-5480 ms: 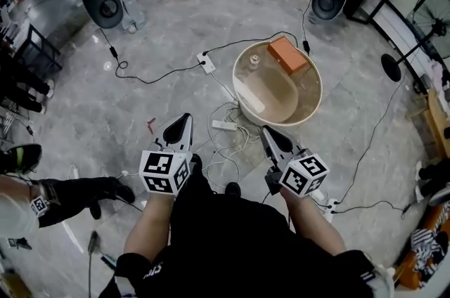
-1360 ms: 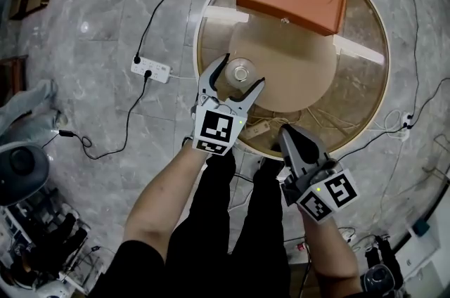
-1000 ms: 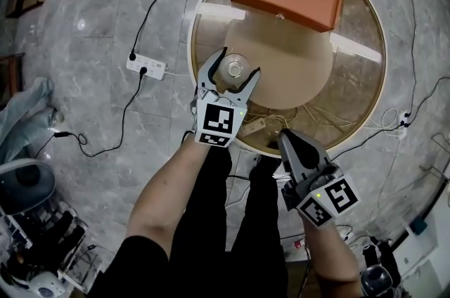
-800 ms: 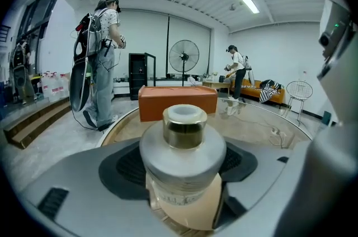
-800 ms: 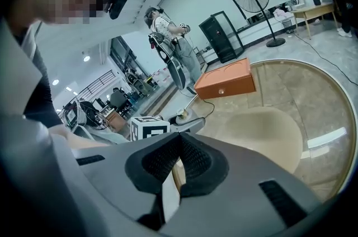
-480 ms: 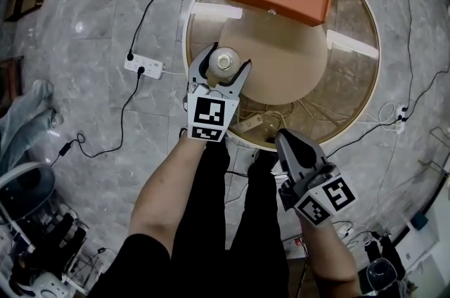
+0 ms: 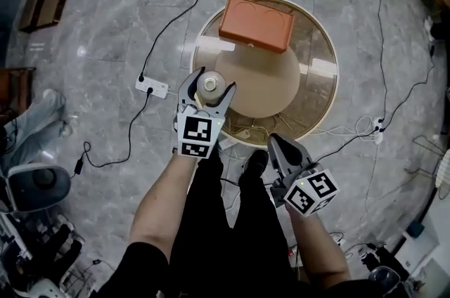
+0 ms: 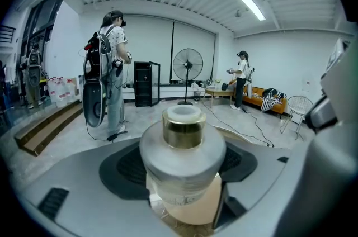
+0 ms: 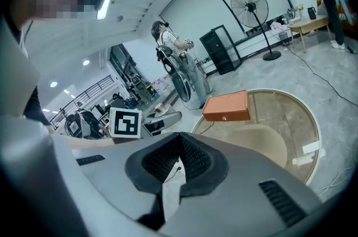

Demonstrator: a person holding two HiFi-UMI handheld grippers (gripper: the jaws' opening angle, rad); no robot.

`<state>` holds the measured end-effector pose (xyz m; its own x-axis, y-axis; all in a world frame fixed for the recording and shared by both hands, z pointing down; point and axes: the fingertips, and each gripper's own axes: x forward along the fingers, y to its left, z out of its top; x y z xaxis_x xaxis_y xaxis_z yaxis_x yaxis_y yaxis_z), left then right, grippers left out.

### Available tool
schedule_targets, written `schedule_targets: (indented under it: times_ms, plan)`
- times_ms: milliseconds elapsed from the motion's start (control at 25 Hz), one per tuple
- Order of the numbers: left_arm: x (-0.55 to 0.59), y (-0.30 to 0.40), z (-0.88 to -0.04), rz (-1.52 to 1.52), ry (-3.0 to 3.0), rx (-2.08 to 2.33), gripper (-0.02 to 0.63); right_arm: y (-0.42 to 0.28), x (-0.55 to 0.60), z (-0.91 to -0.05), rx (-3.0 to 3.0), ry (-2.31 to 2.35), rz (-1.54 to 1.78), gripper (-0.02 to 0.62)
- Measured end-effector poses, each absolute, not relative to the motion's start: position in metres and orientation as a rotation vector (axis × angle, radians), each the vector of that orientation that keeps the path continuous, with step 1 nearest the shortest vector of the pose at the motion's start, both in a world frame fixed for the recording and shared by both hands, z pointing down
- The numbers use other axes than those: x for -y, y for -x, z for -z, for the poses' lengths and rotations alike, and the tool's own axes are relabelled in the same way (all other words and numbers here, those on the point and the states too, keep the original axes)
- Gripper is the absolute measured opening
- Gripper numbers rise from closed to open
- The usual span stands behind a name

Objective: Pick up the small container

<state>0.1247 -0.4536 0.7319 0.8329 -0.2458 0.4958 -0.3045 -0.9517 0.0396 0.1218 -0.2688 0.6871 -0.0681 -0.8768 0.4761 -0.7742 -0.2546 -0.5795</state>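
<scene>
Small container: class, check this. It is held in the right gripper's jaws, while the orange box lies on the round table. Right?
No. The left gripper holds the container, as the left gripper view shows; the right gripper is shut on nothing. The orange box does lie on the round table.

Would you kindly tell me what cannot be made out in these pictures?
The small container: in the left gripper view its base is lost between the left gripper's jaws, and its label is too blurred to read.
In the head view only its top shows; the jaws cover its sides.
The orange box: closed, contents hidden.
Right gripper view: the container is too small to make out beside the left gripper.
</scene>
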Motion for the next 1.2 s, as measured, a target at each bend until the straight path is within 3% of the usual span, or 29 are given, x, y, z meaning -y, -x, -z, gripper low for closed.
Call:
schedule_targets:
  times_ms: [440, 1200]
  plan:
    - [0.371, -0.121, -0.528, -0.707, -2.969, 0.305, 0.344, -0.137, 0.234, -0.498, -1.946, 2.123, 0.929, 0.014]
    - [0.249, -0.068, -0.389, -0.699, -2.960, 0.113, 0.344, -0.128, 0.153, -0.393, -1.907, 2.189, 0.785, 0.012]
